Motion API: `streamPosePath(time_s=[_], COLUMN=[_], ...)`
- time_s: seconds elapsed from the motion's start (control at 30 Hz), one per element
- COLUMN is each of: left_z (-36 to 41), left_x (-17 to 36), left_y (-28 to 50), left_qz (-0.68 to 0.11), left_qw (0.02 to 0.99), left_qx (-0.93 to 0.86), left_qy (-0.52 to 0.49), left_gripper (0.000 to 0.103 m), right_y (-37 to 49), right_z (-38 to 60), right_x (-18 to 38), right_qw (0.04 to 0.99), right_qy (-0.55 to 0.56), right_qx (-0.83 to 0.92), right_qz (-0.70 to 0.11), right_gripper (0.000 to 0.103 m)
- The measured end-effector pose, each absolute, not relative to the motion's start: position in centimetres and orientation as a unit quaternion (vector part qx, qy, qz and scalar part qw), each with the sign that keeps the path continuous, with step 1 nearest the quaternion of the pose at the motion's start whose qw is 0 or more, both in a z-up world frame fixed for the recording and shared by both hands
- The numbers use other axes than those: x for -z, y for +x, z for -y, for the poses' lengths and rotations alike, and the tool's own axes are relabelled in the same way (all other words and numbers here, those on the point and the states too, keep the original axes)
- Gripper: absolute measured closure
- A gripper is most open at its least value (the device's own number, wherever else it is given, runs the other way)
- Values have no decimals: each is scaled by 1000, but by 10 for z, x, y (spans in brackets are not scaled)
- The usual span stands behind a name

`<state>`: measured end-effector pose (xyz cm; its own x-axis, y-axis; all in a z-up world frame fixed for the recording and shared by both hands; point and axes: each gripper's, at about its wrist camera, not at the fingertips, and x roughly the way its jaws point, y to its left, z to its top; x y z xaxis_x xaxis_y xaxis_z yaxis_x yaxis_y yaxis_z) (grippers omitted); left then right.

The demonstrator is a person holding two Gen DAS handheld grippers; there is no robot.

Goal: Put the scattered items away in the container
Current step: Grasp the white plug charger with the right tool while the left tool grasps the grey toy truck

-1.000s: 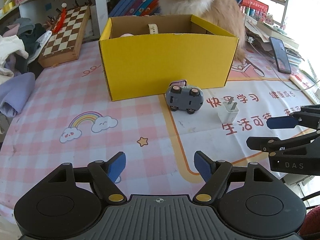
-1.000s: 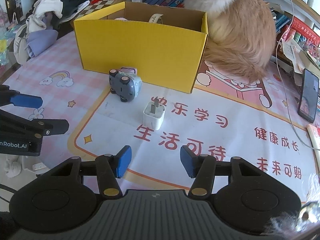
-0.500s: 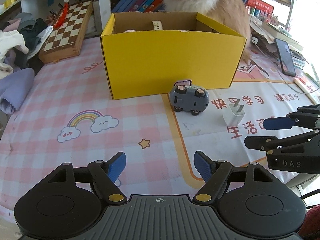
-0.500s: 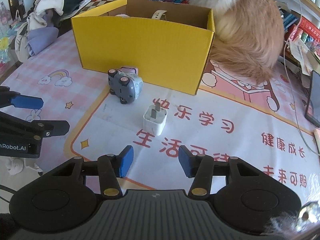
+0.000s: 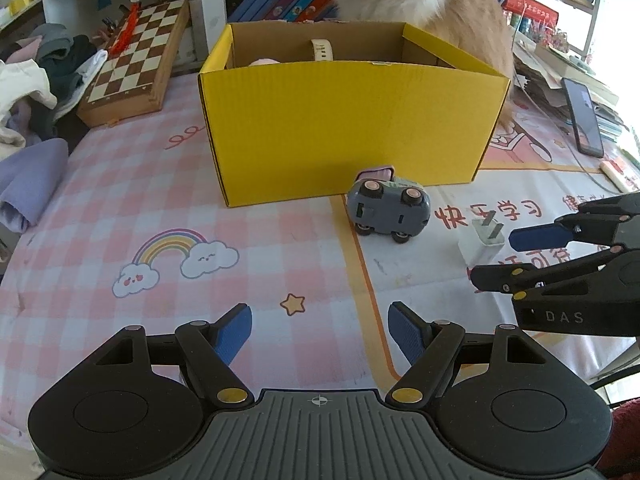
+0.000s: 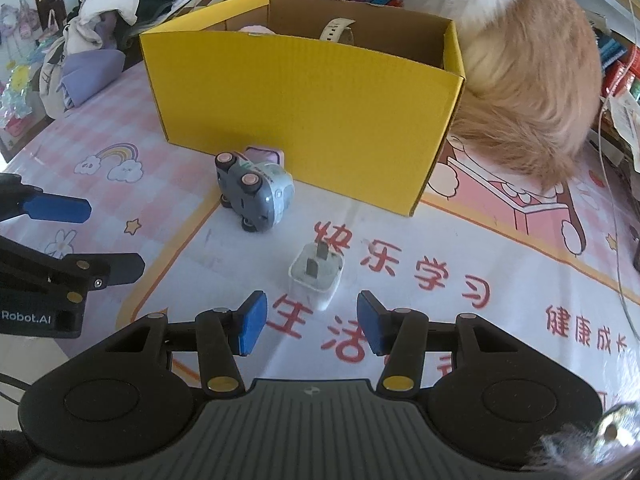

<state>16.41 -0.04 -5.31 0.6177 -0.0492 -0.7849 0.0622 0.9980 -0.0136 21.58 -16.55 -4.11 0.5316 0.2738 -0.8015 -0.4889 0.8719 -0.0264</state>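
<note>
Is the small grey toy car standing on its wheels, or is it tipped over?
Tipped over. The toy car lies on its side on the mat: its underside and wheels face sideways.

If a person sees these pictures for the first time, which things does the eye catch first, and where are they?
First comes the bright yellow box in the middle of the pink checked tablecloth, with a fluffy orange cat sitting close behind it. In front of the box, a small grey toy car lies tipped on its side, and a white plug adapter stands just ahead of the right gripper, whose jaws are open.
</note>
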Motion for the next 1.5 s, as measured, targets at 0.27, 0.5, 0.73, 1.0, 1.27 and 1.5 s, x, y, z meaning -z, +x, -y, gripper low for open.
streamPosePath(time_s=[0.27,0.5,0.73,1.0,1.27,1.5], left_z=[2,7,19,39,53,54], left_x=[53,51,52,55,62,68], left_y=[170,180,198,226,244,250], left_qz=[-436,-433,-427,-415,-416,-420], left_qw=[900,901,903,907,904,902], left_qx=[22,24,38,69,83,84], left_qy=[8,10,16,37,56,62], left_gripper=[26,26,26,26,26,28], right_y=[232,244,246,247,244,241], right_z=[162,162,170,187,199,199], right_x=[45,48,46,44,44,42], right_qw=[862,853,855,861,864,865], right_qy=[-125,-125,-132,-132,-130,-134], right_qx=[-234,-254,-258,-243,-232,-231], right_qz=[-433,-437,-431,-428,-427,-425], right_gripper=[55,74,74,74,74,74])
